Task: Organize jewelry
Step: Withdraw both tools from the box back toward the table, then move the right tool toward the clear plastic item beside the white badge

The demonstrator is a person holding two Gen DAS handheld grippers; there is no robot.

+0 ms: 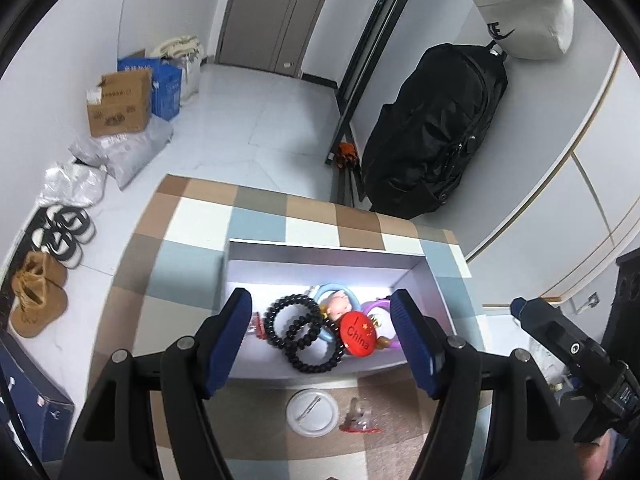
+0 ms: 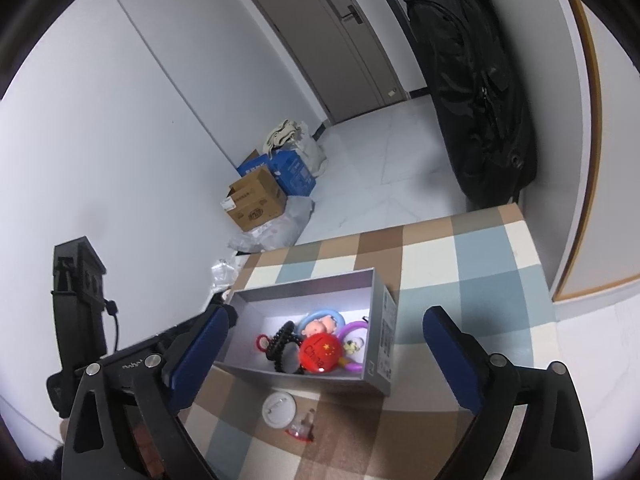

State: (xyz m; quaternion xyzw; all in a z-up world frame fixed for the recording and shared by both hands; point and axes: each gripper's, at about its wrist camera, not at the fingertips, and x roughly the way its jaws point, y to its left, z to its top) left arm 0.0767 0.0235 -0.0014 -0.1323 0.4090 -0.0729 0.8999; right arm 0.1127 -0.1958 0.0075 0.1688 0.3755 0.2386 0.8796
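An open grey box (image 1: 328,250) (image 2: 304,280) stands on the checkered table (image 1: 192,208). It holds black bead bracelets (image 1: 300,332) (image 2: 282,344), a red round badge (image 1: 358,334) (image 2: 320,354), a small doll charm (image 1: 338,304) and blue and purple rings (image 1: 378,306). My left gripper (image 1: 320,300) hovers open over the box's near side, nothing between its blue pads. My right gripper (image 2: 328,316) is wide open above the box, holding nothing. On the table before the box lie a white round badge (image 1: 313,412) (image 2: 279,409) and a small clear-and-red piece (image 1: 358,420) (image 2: 302,428).
The table's far edge drops to a tiled floor. Cardboard and blue boxes (image 1: 120,100), grey bags and shoes (image 1: 60,236) line the left wall. A large black bag (image 1: 436,128) hangs at the right by a stand. A closed door (image 1: 276,12) is at the back.
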